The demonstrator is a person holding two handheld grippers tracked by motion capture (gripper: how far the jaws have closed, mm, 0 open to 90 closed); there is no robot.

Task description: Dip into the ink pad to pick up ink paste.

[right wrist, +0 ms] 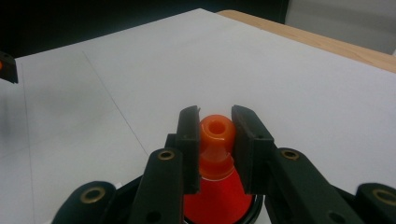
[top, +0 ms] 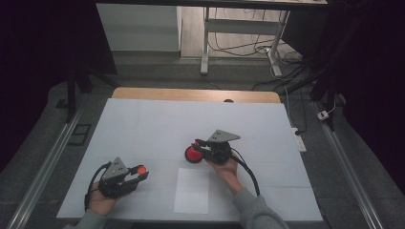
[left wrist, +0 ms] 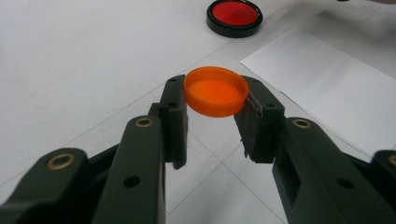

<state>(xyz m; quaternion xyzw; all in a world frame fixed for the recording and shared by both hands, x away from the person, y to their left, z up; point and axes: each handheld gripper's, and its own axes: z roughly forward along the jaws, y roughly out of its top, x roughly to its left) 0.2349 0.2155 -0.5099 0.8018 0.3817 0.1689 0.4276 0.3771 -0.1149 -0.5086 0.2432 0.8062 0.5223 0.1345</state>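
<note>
On white table [top: 143, 124], dim room — left hand-held gripper [top: 139, 171] clamps orange cap [left wrist: 215, 91]; right hand-held gripper [top: 199, 144] pinches orange knob [right wrist: 216, 130].

Two tongs are showing, the left tongs [top: 141, 172] and the right tongs [top: 197, 143]; one orange cap [left wrist: 215, 90] is sitting between the left pair; one red stamp [right wrist: 215, 154] is standing over one round black-rimmed ink pad [left wrist: 234, 17]; one white paper sheet [top: 192, 190] is lying on one worktop [top: 143, 124].
</note>
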